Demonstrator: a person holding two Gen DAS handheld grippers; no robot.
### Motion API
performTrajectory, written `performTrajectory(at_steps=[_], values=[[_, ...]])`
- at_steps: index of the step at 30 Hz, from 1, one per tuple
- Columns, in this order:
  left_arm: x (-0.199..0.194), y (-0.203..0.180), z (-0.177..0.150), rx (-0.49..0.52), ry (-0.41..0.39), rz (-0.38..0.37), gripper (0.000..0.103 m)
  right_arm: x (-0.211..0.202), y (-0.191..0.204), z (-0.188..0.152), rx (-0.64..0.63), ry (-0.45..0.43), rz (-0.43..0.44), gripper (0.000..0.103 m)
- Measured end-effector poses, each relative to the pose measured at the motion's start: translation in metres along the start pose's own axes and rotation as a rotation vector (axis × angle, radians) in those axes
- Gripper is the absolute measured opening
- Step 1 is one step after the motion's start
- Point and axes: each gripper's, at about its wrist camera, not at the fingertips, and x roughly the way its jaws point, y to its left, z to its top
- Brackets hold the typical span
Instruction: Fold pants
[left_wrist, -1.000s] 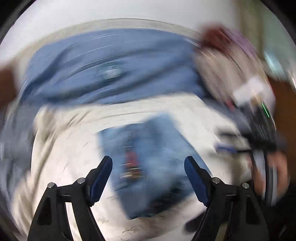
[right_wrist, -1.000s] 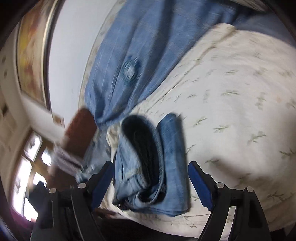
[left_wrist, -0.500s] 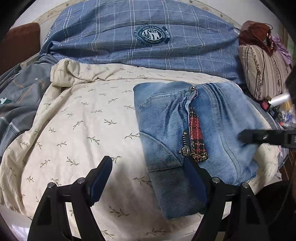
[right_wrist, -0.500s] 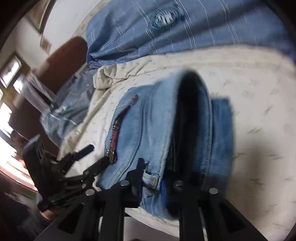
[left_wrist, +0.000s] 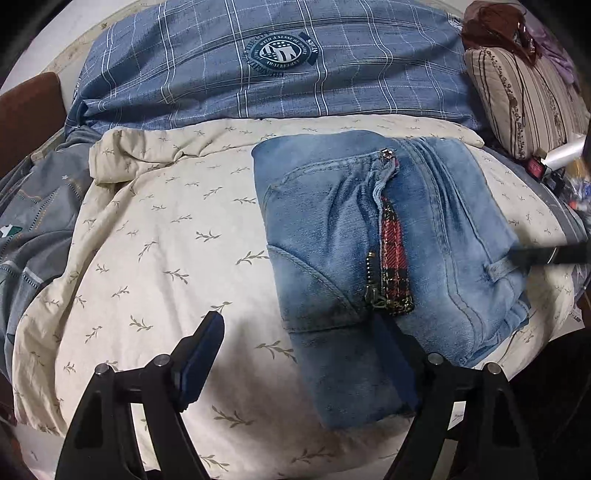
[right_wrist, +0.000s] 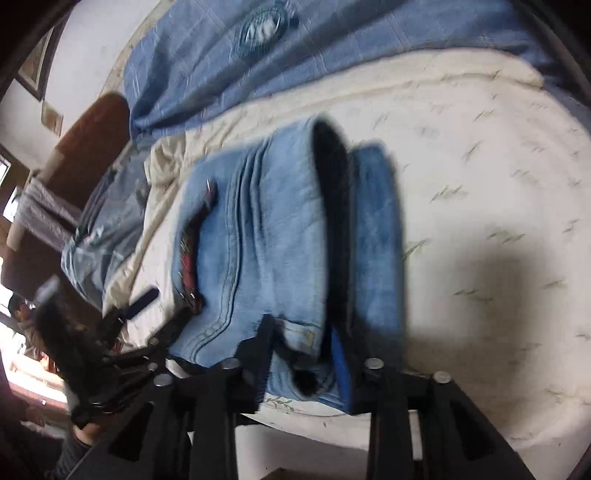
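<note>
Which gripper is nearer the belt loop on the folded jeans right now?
Right. The right gripper has the belt loop edge of the folded jeans between its opening jaws. The left gripper stands open at the opposite, near edge, one finger over the denim.

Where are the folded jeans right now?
The folded jeans lie on the cream leaf-print blanket, right of middle in the left wrist view, just below the blue checked quilt.
</note>
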Motion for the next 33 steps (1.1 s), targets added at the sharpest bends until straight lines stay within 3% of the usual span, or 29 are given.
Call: performTrajectory(at_steps=[2,3,4,6,8,10,12,13,15,17,20,22,24,27,29,30,31,33], values=[[-0.001,-0.001,0.0,0.017,-0.005,0.004,0.083,-0.027,0.013,0.012,-0.028,-0.086,0.005,0.038],[-0.001,-0.002,0.001,0.017,-0.003,0.004,0.083,-0.036,0.025,0.022,-0.04,-0.121,0.051,0.047],[-0.001,-0.002,0.001,0.012,0.002,0.003,0.083,-0.039,0.032,0.029,-0.044,-0.134,0.087,0.064],[-0.001,-0.002,0.002,0.015,0.003,0.004,0.083,-0.04,0.055,0.05,-0.082,-0.149,0.183,0.07],[-0.002,-0.003,0.001,0.016,0.005,0.003,0.083,-0.02,0.073,0.073,-0.101,-0.112,0.275,0.07],[0.0,-0.001,0.002,0.006,0.012,-0.005,0.083,0.017,0.07,0.089,-0.038,-0.008,0.353,0.069],[0.002,0.0,0.002,-0.003,0.017,-0.012,0.084,0.079,0.036,0.095,0.045,0.16,0.218,0.065],[0.002,0.0,0.003,-0.008,0.018,-0.012,0.084,0.092,0.019,0.088,0.094,0.2,0.189,0.036],[0.001,0.001,0.004,-0.01,0.019,-0.017,0.084,0.095,-0.017,0.084,0.241,0.168,0.234,0.015],[0.001,0.0,0.004,-0.004,0.022,-0.009,0.084,0.087,-0.02,0.081,0.231,0.155,0.226,0.015],[-0.001,0.0,0.004,0.001,0.023,-0.001,0.084,0.066,-0.004,0.074,0.149,0.138,0.188,0.026],[-0.001,0.002,0.004,-0.007,0.027,-0.003,0.084,0.047,0.012,0.068,0.093,0.097,0.171,0.056],[0.0,0.001,0.005,-0.008,0.031,0.001,0.084,0.023,0.024,0.056,0.038,0.056,0.197,0.067],[-0.001,0.001,0.005,-0.008,0.031,0.008,0.084,0.005,0.036,0.035,-0.035,0.033,0.203,0.067],[0.0,0.001,0.005,-0.011,0.035,0.002,0.084,0.025,0.026,0.016,-0.029,0.124,0.151,0.066],[0.001,0.002,0.005,-0.013,0.042,-0.01,0.085,0.045,0.013,0.006,-0.014,0.193,0.111,0.056],[0.001,0.002,0.005,-0.017,0.043,-0.011,0.085,0.051,0.001,0.0,0.016,0.187,0.087,0.031],[-0.002,0.002,0.006,-0.017,0.043,-0.006,0.085,0.046,-0.012,0.001,0.076,0.168,0.1,0.03]])
